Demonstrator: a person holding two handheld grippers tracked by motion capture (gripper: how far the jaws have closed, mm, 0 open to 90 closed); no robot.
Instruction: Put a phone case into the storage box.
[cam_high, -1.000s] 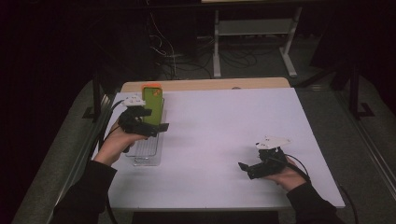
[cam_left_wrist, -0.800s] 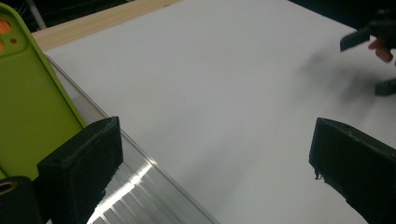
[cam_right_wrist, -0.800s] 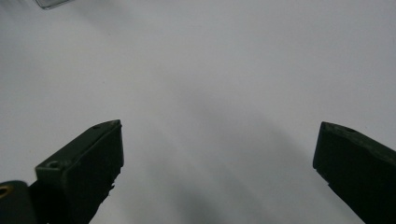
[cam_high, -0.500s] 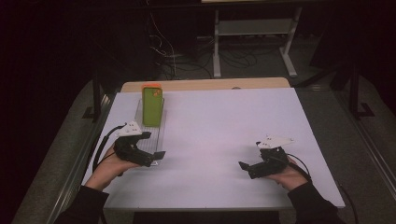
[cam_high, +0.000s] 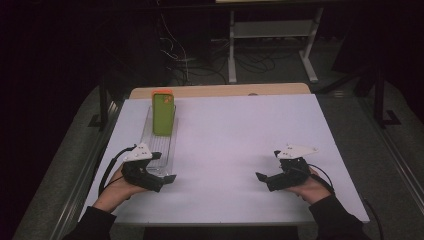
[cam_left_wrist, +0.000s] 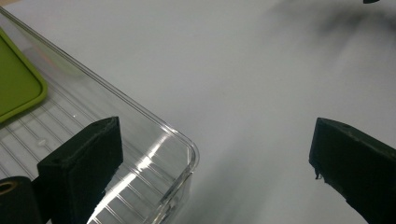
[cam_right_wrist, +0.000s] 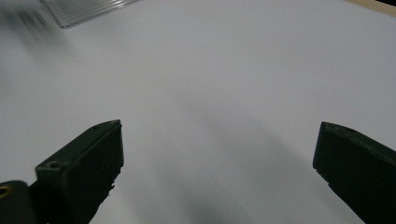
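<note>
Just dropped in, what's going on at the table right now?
A person holds a gripper in each hand at a white table. The left gripper sits low at the near end of a clear plastic tray, fingers wide open, one over the tray's corner, gripping nothing. A green phone-like slab stands at the tray's far end. The right gripper rests open over bare table, holding nothing.

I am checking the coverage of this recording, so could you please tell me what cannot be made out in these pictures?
- High view: whether the left tongs touch the clear tray; the hand and tongs cover its near end.
- Left gripper view: most of the green block, cut off by the left edge.
- Right gripper view: the ribbed tray corner, cut off by the top edge, with a blurred dark patch beside it.
- High view: the dim background behind the table.
</note>
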